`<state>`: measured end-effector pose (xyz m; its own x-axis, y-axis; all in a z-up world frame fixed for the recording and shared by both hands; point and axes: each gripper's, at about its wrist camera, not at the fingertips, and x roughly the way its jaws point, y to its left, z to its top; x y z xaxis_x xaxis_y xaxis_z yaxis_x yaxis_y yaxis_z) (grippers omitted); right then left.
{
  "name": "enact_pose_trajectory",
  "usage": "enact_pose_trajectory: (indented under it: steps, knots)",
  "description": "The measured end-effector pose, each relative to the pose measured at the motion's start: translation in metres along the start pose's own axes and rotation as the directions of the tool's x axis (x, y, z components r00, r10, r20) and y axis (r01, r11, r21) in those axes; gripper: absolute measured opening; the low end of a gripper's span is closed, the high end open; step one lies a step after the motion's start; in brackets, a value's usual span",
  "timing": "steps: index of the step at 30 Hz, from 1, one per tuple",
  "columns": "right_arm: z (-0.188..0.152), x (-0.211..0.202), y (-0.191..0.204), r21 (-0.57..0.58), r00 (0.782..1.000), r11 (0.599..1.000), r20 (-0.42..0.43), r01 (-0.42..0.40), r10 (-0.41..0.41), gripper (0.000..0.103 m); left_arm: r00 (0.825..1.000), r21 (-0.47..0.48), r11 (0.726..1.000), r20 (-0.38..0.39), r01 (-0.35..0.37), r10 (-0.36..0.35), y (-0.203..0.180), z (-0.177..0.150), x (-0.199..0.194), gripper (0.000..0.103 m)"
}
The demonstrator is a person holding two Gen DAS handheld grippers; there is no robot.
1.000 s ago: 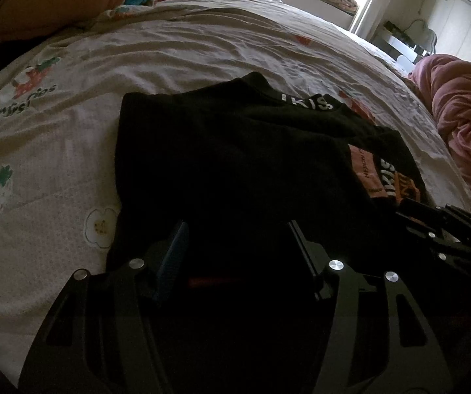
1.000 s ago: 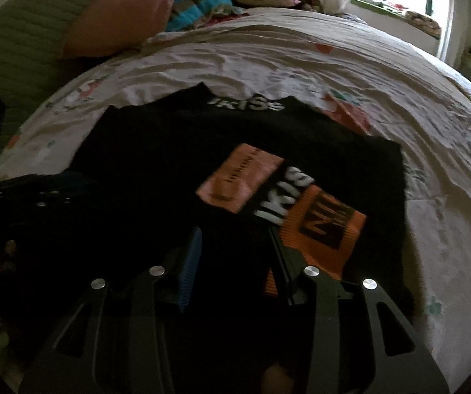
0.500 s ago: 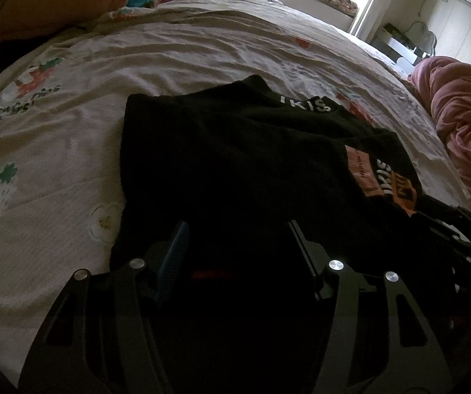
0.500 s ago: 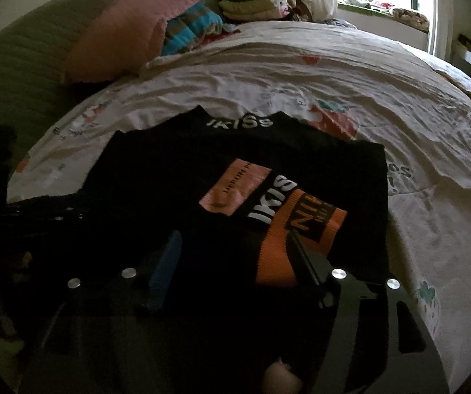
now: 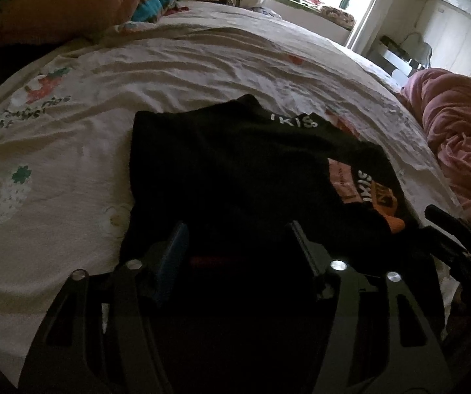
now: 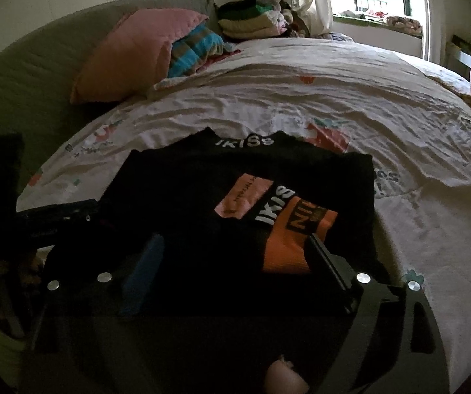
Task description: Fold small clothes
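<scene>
Black garment [image 6: 202, 203] lies folded under both down-tilted tools: right tool [image 6: 235, 256] just spread wide, left tool [image 5: 235, 239] open, empty.

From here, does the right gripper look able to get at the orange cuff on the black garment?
Probably yes: the right gripper stands open just short of the orange cuff, which lies exposed on the black garment.

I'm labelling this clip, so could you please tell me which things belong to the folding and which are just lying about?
Belongs to the job:
- black garment
- left tongs
- right tongs

Lying about:
- pink pillow
- striped cloth
- clothes pile
- pink blanket
</scene>
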<state>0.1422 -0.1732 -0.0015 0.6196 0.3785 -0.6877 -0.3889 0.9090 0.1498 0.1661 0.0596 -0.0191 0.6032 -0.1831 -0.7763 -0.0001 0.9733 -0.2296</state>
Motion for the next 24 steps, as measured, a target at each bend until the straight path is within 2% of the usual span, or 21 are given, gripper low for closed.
enact_pose_trajectory:
  steps: [7,9,14,17,20,24]
  knots:
    - [0.003,-0.015,0.004,-0.006,0.999,1.0,0.032,-0.005,0.005,0.095,0.999,-0.005,1.0,0.038,0.004,-0.004,-0.001,0.0,-0.019,0.069]
    - [0.004,-0.018,0.006,-0.008,0.999,1.0,0.039,-0.005,0.006,0.095,0.999,-0.01,1.0,0.05,0.004,-0.004,-0.001,0.0,-0.025,0.076]
    - [0.004,-0.027,0.008,-0.013,0.999,1.0,0.055,0.001,0.0,0.096,0.997,-0.018,1.0,0.074,0.004,-0.003,0.0,-0.001,-0.037,0.079]
    - [0.003,-0.031,0.01,-0.015,0.998,1.0,0.059,0.003,-0.002,0.097,0.996,-0.035,0.999,0.084,0.009,-0.006,0.002,-0.001,-0.043,0.093]
    - [0.003,-0.037,0.011,-0.018,0.998,1.0,0.066,0.014,-0.012,0.098,0.996,-0.05,0.999,0.085,0.018,-0.014,0.005,-0.002,-0.048,0.093]
    - [0.004,-0.045,0.01,-0.016,0.997,1.0,0.076,0.019,-0.018,0.098,0.995,-0.047,0.999,0.098,-0.008,0.012,0.006,-0.003,-0.057,0.093]
